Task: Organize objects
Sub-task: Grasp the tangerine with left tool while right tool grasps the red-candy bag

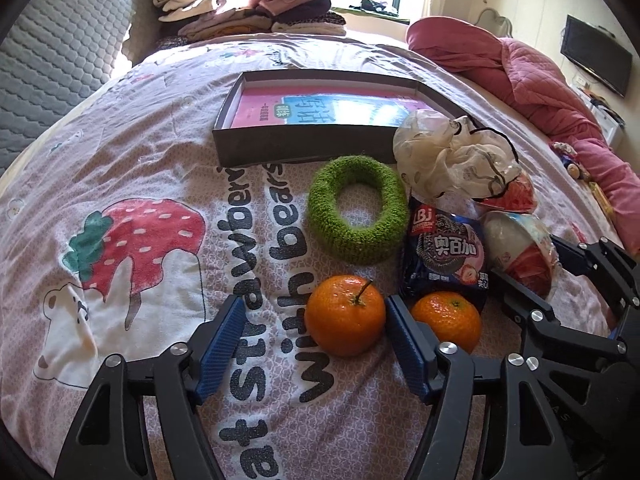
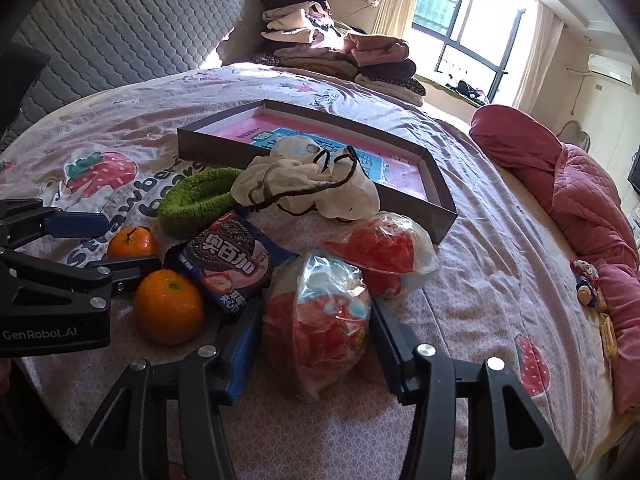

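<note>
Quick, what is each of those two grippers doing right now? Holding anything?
Left gripper: open around the stemmed orange; only one pad touches it, not gripped.
Right gripper: straddles the plastic-wrapped bowl; whether it is gripped cannot be told.

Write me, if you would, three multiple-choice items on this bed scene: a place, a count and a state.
1. Where is the book? A inside the shallow box; B under the oranges; C between the left tongs.
2. How many oranges? A one; B two; C four.
3. The left tongs are: A shut empty; B open around an orange; C out of view.
Answers: A, the box walls frame it; B, two lie side by side; B, a gap shows beside one pad.
</note>
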{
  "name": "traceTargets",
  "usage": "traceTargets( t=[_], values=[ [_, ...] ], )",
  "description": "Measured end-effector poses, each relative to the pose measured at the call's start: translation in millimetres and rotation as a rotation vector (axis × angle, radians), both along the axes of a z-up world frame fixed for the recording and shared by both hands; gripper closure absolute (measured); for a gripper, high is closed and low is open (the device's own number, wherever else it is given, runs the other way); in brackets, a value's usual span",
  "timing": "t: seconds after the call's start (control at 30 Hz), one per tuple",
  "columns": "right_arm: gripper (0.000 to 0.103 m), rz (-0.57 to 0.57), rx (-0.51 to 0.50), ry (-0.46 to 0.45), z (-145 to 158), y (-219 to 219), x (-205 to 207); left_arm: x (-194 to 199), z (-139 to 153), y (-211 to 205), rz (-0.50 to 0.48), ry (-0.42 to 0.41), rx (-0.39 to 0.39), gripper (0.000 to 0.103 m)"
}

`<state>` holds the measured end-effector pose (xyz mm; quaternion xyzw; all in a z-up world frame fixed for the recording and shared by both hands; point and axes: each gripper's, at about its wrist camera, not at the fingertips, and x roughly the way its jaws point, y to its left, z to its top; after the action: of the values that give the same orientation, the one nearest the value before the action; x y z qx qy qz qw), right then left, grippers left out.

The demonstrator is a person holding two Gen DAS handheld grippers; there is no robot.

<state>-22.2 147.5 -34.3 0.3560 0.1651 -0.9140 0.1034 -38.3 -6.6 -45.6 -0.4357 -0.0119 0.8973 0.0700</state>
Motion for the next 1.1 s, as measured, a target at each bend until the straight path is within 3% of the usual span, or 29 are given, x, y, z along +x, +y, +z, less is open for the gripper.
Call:
traceTargets(
  t=[0.23, 0.73, 1.1],
  values=[
    [0.051, 0.010, -0.044, 0.017, 8, 4, 4, 0, -1, 3, -0.056, -0.009, 0.056, 0.063],
    [0.051, 0.017, -0.104, 0.036, 20, 10, 10, 4, 7, -1, -0.043, 0.011, 0.064, 0.064],
    [0.051, -0.002, -0.160, 0.069, 35, 21, 11, 9, 36, -2, -0.033, 0.075, 0.074, 0.064]
  ],
)
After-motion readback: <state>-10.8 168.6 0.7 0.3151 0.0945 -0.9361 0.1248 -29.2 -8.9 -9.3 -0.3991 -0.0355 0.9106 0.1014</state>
